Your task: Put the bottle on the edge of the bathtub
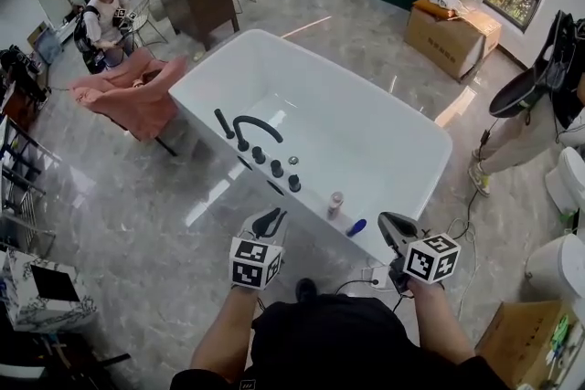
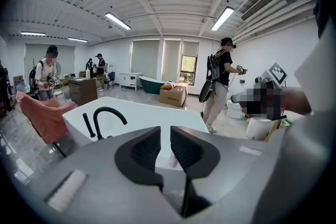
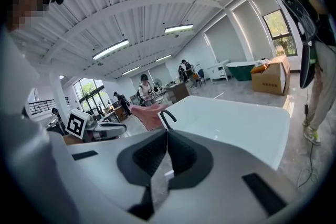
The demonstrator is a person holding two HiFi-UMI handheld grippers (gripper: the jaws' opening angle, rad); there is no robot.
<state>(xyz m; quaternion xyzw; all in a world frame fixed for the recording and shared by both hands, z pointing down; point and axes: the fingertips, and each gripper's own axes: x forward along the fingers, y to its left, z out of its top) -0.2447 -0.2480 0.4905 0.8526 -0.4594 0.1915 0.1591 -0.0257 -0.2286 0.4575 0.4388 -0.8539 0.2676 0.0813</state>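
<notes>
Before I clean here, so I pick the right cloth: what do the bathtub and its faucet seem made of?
Bathtub: glossy white, probably acrylic or enamel, judging by the soft sheen on its smooth walls. Faucet: matte black, likely coated metal; it shows no glints.

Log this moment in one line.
bottle: standing on bathtub edge | left tool: jaws slightly apart, empty | right tool: shut, empty | both tools off bottle

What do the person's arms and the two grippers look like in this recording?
The left gripper and right gripper each have a smooth grey body ending in two black jaws with ribbed pads. Each carries a white cube printed with black square markers: the left cube and the right cube. The person wears a black top; the forearms are uncovered.
</notes>
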